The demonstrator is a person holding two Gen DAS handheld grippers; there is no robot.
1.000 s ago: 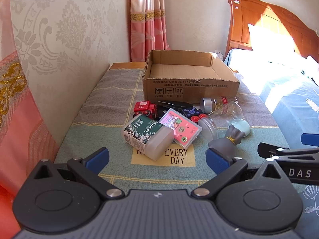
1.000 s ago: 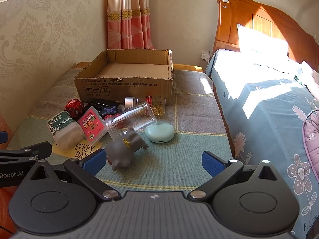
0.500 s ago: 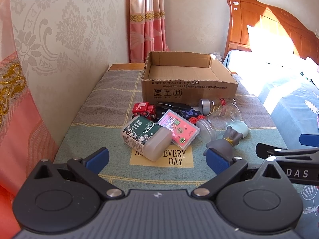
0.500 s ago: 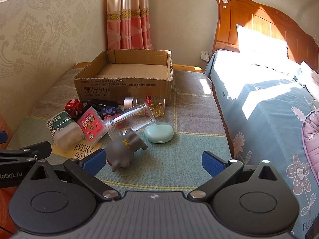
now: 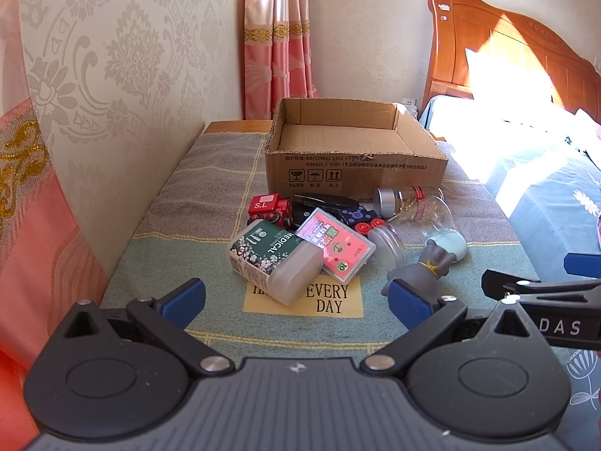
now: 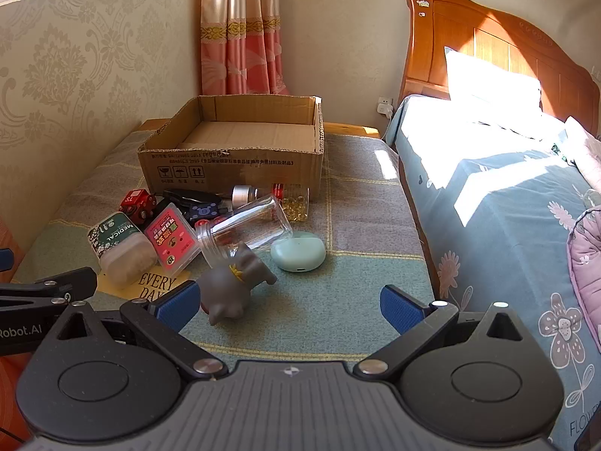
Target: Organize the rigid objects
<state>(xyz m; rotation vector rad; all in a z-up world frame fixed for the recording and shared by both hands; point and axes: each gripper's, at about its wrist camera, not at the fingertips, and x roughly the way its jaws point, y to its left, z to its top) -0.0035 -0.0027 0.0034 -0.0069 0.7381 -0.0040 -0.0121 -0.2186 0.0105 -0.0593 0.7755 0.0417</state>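
Both grippers have eased slightly forward; left gripper (image 5: 296, 300) and right gripper (image 6: 289, 304) hover with fingers spread apart, empty. Toys, jar (image 6: 244, 231) and grey figurine (image 6: 233, 282) lie piled before the empty box (image 6: 240, 139) on the cloth (image 6: 338, 300).

I count one cardboard box (image 5: 356, 167), open at the top. In front of it I see one red toy train car (image 5: 267, 206), one dark blue toy car with red wheels (image 5: 356, 217), and one black flat item (image 5: 325, 200) that I cannot identify. There is one green MEDICAL container (image 5: 276, 259), one pink card case (image 5: 335, 240), one grey figurine (image 6: 234, 282) and one pale teal earbud case (image 6: 298, 251). I make out two clear containers lying on their sides: one empty jar (image 6: 244, 227) and one bottle of yellow capsules (image 6: 285, 200). That makes ten loose things and one box.
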